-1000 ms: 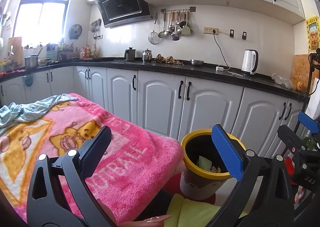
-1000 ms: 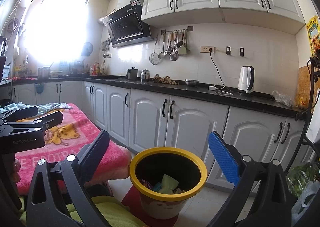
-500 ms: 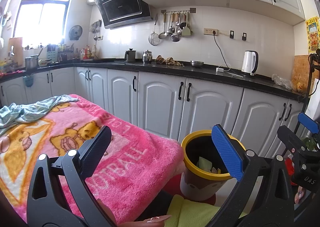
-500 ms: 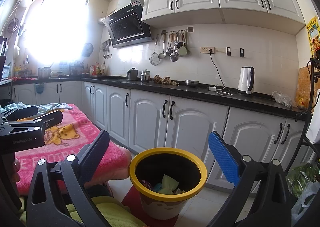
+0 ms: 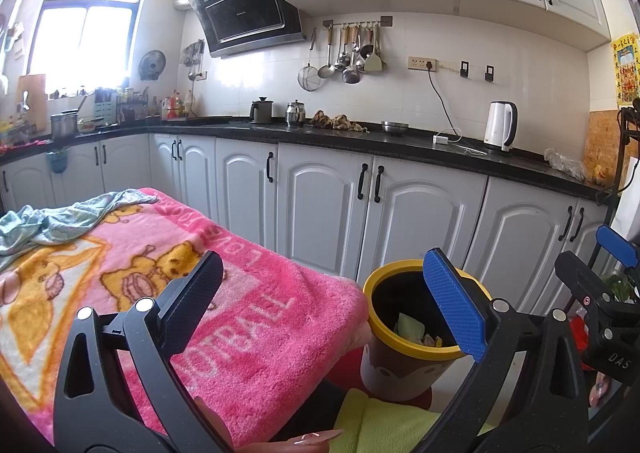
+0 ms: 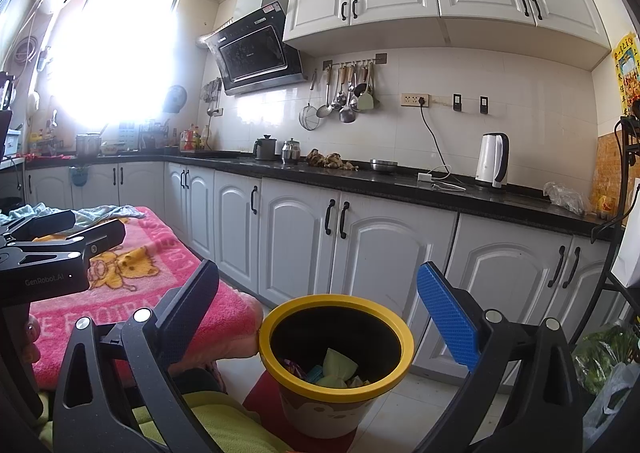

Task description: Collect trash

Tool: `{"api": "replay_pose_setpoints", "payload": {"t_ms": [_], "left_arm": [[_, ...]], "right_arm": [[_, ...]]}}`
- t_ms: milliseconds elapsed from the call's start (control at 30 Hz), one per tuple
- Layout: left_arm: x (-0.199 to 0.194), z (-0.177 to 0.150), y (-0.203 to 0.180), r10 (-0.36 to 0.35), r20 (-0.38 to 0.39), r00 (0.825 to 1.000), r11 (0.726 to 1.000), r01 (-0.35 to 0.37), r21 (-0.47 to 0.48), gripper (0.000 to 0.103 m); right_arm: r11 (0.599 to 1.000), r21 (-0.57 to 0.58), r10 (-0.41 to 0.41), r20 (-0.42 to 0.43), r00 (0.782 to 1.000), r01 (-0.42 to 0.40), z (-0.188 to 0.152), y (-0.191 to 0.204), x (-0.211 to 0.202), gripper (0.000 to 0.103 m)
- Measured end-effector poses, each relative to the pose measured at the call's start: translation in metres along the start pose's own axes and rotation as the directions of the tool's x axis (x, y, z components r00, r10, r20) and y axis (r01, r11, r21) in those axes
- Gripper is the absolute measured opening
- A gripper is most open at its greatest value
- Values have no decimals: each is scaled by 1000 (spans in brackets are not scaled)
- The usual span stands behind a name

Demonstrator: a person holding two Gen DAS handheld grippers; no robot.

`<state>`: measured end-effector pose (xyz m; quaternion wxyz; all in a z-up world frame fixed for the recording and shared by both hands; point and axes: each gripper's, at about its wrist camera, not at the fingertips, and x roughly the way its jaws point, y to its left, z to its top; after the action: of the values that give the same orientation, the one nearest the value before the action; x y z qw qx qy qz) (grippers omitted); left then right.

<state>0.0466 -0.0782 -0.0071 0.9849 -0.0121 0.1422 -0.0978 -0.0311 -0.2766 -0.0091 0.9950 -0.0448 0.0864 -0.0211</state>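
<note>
Hovering: both grippers empty, nothing pinched in either view.
right gripper (image 6: 318,309): fingers spread wide, 2 pads apart; bin mouth sits between them at 6 o'clock, just below.
left gripper (image 5: 320,293): fingers spread wide too; over the blanket edge, bin off at 4 o'clock.
bin (image 6: 404,337): yellow rim, upright on the floor, touching or just beside the blanket corner; cannot tell which.
trash in bin (image 6: 340,367): pale green wad plus scraps.
nearer arm: right, by judgement.
pink blanket (image 5: 240,313): 9 o'clock of the bin, no loose trash visible on it.
blue-green cloth (image 5: 48,221): far end, 10 o'clock.
counter (image 6: 400,183): well apart, 12 o'clock.
</note>
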Motion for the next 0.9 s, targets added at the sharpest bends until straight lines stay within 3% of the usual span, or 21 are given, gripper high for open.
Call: {"api": "replay_pose_setpoints", "payload": {"t_ms": [900], "left_arm": [[0,-1,1,2,0,1000,1000,-2,-2,92]], "right_arm": [[1000,-1,0,1,1000,0,1,1,-1,97]]}}
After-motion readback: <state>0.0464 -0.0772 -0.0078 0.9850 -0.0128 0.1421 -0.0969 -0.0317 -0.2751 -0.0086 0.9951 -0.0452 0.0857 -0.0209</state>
